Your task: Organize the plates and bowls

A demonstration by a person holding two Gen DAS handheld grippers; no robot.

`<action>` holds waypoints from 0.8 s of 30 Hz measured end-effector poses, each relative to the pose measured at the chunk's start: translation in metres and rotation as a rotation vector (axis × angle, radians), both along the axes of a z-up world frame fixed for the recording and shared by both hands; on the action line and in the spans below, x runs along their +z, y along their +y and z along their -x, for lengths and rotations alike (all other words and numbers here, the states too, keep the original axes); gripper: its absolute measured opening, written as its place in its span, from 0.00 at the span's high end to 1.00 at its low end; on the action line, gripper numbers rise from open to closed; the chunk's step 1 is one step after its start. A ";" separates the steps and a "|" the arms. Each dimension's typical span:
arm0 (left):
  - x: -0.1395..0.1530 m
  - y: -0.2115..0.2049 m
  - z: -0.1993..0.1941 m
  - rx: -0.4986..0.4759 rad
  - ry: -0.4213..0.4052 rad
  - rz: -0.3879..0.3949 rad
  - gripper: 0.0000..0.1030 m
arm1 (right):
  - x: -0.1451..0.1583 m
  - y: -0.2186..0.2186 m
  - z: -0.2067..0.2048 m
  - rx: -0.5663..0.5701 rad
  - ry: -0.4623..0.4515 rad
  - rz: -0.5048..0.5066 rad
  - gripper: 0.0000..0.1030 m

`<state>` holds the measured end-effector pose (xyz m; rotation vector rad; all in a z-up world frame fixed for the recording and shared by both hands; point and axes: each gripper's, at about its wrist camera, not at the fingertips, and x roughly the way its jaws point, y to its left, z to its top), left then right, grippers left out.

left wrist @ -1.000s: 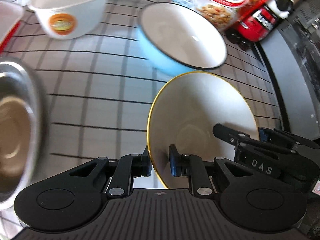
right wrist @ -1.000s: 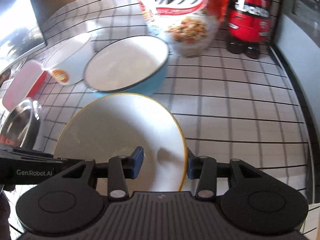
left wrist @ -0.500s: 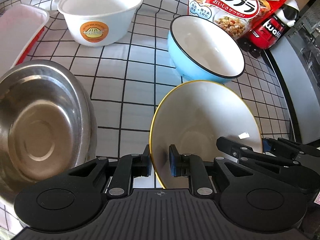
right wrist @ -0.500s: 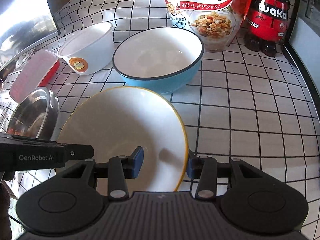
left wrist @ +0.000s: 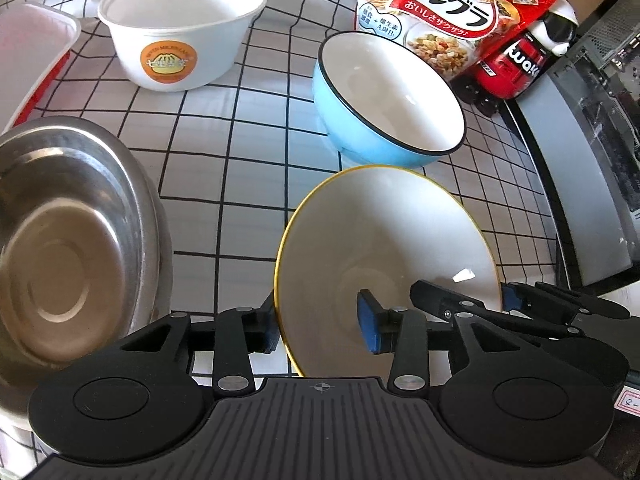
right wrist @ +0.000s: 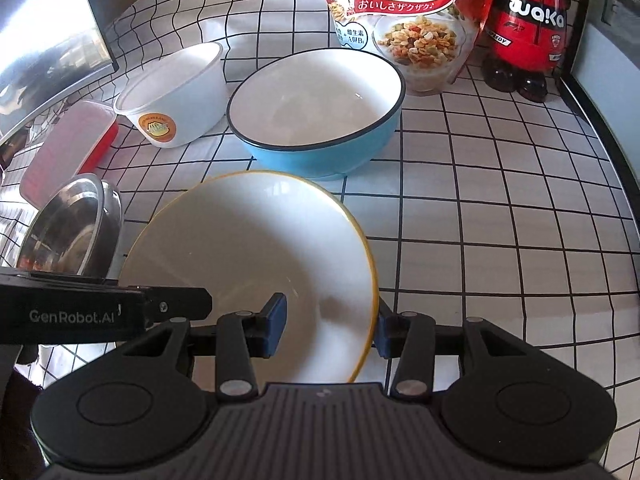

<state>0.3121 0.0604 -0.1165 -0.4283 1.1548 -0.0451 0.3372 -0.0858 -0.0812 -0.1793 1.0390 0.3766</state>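
Both pairs of jaws are sitting wider than they were half a second back, so I am letting go of the yellow-rimmed bowl (right wrist: 256, 264) on both sides. My left gripper (left wrist: 320, 328) is straddling its near-left rim, outer pad just beside the edge and inner pad standing off inside; my right gripper (right wrist: 328, 326) is straddling the near-right rim with its inner pad likewise clear of the wall. Neither is clamping. The bowl appears to be resting on the checked tablecloth (right wrist: 500, 208), just in front of the blue bowl (right wrist: 316, 112), with the steel bowl (left wrist: 64, 240) to its left and the white paper bowl (left wrist: 180, 28) farther back.

To finish well, I am planning to draw both grippers straight back and up, so no pad drags the rim. Otherwise the layout is matching the previous view closely.
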 end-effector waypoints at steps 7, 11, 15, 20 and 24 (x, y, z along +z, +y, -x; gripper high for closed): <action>0.003 0.001 -0.001 -0.003 -0.016 0.006 0.58 | 0.007 -0.001 -0.002 0.009 -0.033 0.008 0.56; 0.006 0.007 -0.001 0.003 -0.021 0.036 0.58 | 0.009 -0.002 -0.004 0.013 -0.051 0.021 0.56; 0.011 0.012 -0.003 0.019 -0.033 0.024 0.58 | 0.016 -0.002 -0.007 0.020 -0.080 0.035 0.52; 0.012 0.012 -0.005 0.025 -0.031 0.012 0.58 | 0.017 -0.001 -0.008 0.021 -0.091 0.049 0.48; 0.012 0.012 -0.008 0.016 -0.025 0.005 0.58 | 0.017 -0.002 -0.010 0.024 -0.094 0.040 0.48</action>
